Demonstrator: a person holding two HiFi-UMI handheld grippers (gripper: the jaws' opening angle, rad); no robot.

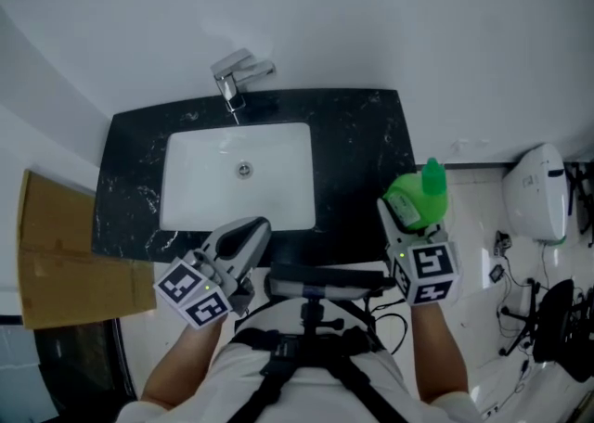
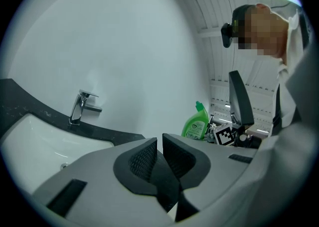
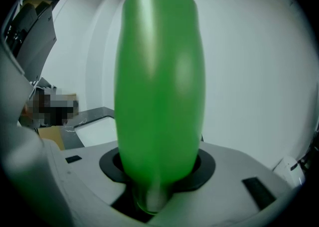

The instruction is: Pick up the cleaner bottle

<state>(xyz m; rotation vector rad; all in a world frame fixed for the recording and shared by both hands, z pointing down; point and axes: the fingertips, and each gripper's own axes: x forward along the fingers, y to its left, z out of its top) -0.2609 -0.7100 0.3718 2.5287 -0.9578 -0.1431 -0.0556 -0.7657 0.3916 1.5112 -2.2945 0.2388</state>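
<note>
One green plastic cleaner bottle is being clamped by the right hand-held gripper beside the black desk, so pickup is looking done. The left hand-held gripper is hanging closed, empty.

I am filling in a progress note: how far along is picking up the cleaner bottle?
Done: the right hand-held gripper is closed on the green cleaner bottle. In hand: it holds the bottle at the right end of the black counter, apparently lifted off it. Left: little, perhaps only raising it clear. The left hand-held gripper is empty.
</note>
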